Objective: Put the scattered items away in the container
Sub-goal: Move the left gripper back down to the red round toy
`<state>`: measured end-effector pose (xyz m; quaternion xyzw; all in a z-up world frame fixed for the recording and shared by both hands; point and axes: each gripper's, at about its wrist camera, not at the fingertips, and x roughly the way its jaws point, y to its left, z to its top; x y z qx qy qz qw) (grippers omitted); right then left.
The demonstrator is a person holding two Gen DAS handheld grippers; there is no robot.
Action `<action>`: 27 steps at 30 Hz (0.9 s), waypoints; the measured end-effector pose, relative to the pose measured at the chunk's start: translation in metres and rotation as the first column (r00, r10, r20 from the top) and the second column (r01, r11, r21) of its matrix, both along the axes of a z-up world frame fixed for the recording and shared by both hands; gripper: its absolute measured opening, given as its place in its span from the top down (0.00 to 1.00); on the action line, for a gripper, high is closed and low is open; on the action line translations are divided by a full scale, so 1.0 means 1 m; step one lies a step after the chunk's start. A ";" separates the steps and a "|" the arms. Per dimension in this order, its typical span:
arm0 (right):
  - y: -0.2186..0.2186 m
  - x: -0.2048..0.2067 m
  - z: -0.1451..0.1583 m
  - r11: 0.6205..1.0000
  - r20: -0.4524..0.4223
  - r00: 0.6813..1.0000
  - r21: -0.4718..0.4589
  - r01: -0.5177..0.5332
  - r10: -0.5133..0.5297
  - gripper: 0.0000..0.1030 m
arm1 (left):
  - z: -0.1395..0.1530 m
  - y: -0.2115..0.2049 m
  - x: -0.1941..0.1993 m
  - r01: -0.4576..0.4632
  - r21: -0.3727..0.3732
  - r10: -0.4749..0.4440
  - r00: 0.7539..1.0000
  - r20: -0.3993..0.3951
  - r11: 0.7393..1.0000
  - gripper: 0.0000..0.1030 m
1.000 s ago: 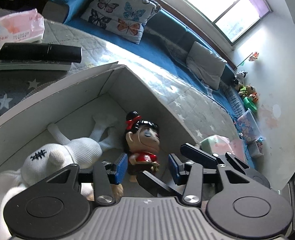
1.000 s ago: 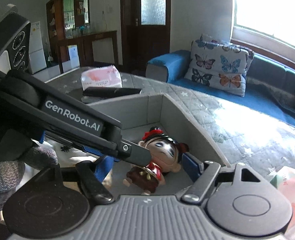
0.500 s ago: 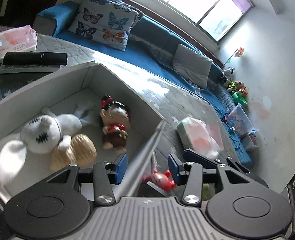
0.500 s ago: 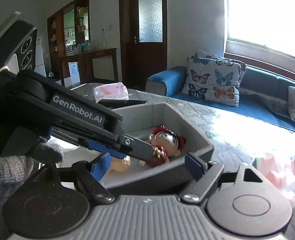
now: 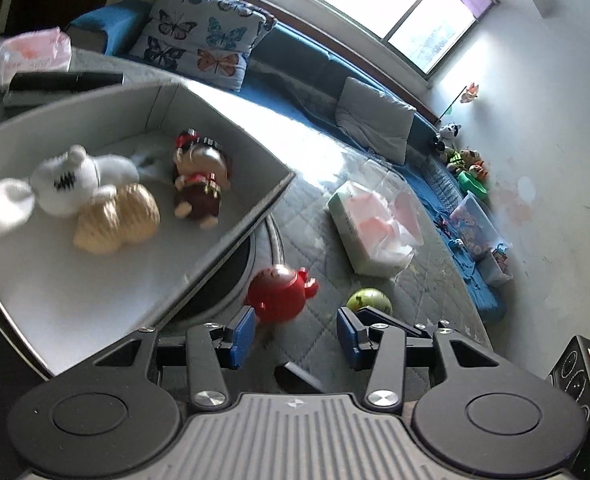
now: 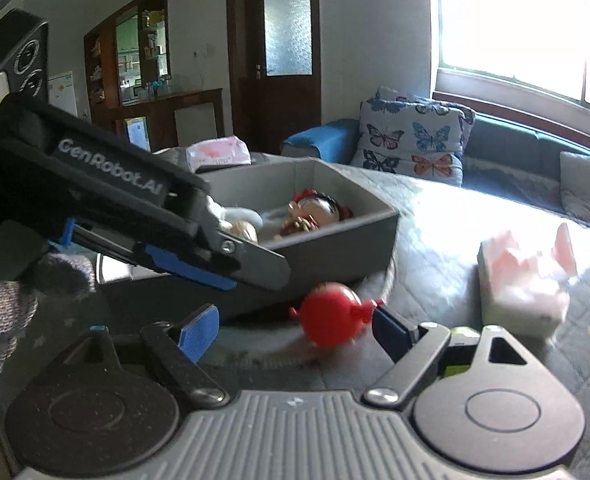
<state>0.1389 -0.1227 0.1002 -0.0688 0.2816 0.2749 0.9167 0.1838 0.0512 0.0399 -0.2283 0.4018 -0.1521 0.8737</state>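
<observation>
The grey open box [image 5: 231,236] [image 6: 335,240] holds a white plush toy [image 5: 67,180], a tan round item [image 5: 115,220] and a red-and-black doll figure [image 5: 201,176] [image 6: 315,214]. A red round toy [image 5: 279,292] [image 6: 333,316] lies on the quilted table outside the box's near wall. A green ball [image 5: 369,300] lies to its right. My left gripper [image 5: 295,334] is open and empty just short of the red toy. My right gripper [image 6: 295,330] is open and empty, with the red toy close ahead between its jaws. The left gripper's body crosses the right wrist view.
A tissue pack [image 5: 371,228] [image 6: 523,288] lies on the table right of the box. Another pink pack [image 5: 31,56] and a black remote [image 5: 67,80] sit behind the box. A blue sofa with a butterfly cushion [image 5: 199,48] runs behind the table.
Both grippers have pulled back out of the box and toward its right side. The doll stays lying in the box. The red toy and green ball have come into view.
</observation>
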 end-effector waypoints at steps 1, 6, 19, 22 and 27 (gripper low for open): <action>-0.003 0.000 -0.002 1.000 -0.004 1.000 -0.001 0.007 -0.007 0.17 | -0.003 -0.001 -0.001 -0.002 -0.001 0.002 1.000 -0.009 1.000 0.54; -0.016 0.002 -0.012 0.999 -0.027 0.999 0.011 0.038 -0.038 0.17 | -0.013 -0.005 0.003 -0.023 -0.001 0.023 0.999 -0.024 1.000 0.54; -0.002 0.035 -0.028 0.999 -0.045 0.999 0.014 0.029 -0.029 0.16 | -0.017 -0.013 0.025 -0.100 -0.015 0.099 0.995 -0.005 0.995 0.54; 0.003 0.041 -0.034 1.000 -0.045 0.999 0.001 0.025 -0.025 0.16 | -0.021 -0.018 0.028 -0.103 -0.021 0.103 0.995 -0.008 0.994 0.54; 0.006 0.048 -0.041 1.000 -0.054 0.998 -0.002 0.026 -0.026 0.17 | -0.027 -0.020 0.033 -0.133 -0.028 0.133 0.991 -0.016 0.991 0.54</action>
